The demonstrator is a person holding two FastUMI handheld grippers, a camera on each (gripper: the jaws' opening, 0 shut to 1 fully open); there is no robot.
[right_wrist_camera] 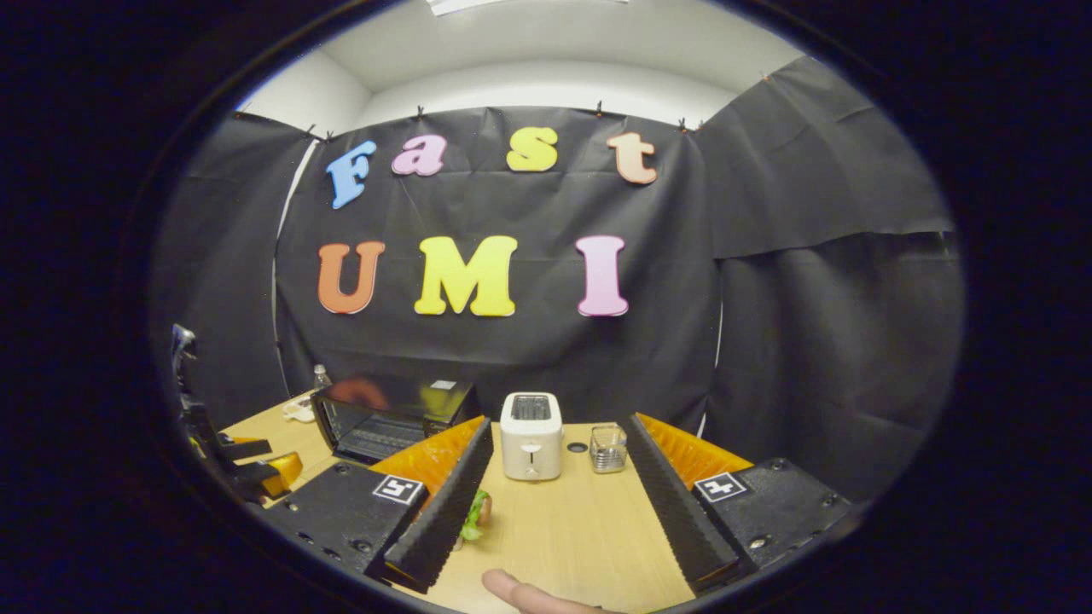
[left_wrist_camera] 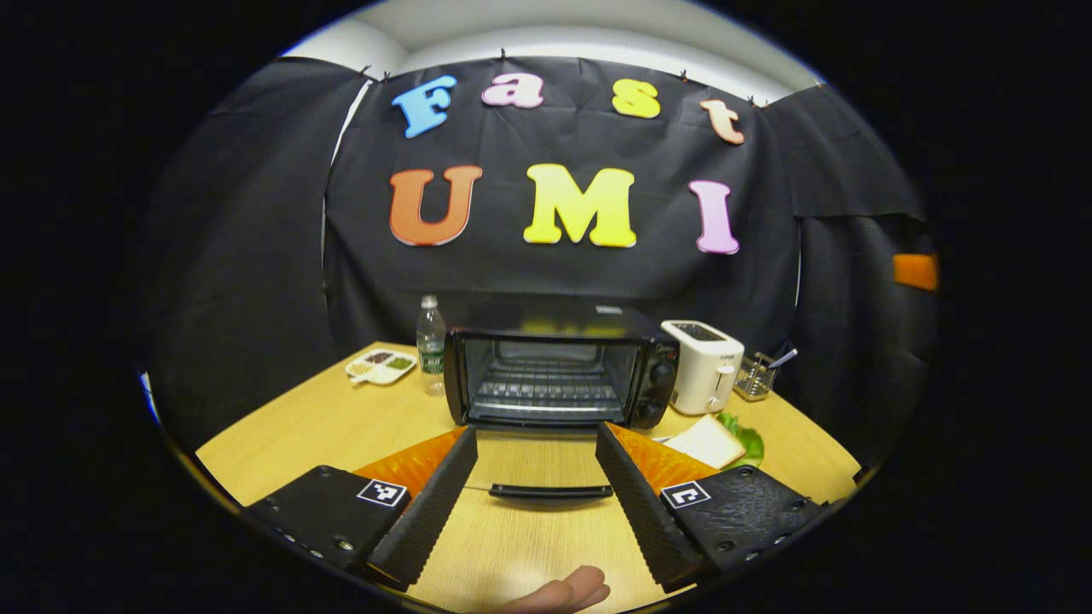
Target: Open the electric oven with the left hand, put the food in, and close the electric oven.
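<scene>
The electric oven (left_wrist_camera: 559,375) sits at the back of the wooden table (left_wrist_camera: 324,426), door (left_wrist_camera: 546,477) dropped flat toward the left gripper (left_wrist_camera: 536,477), long axis crosswise. A sandwich (left_wrist_camera: 712,439) lies beside it. Black cloth walls the booth. Both the left and the right gripper (right_wrist_camera: 563,503) hold their fingers wide apart, gripping nothing.

Your booth: wooden table (left_wrist_camera: 341,422), light and bare-grained, as the landmark. Behind the table, black cloth (left_wrist_camera: 256,256) hangs in creased panels, clipped along the top edge. Above the cloth, white wall (right_wrist_camera: 546,94) curves into a white ceiling (right_wrist_camera: 512,43). Lighting even, from overhead.
</scene>
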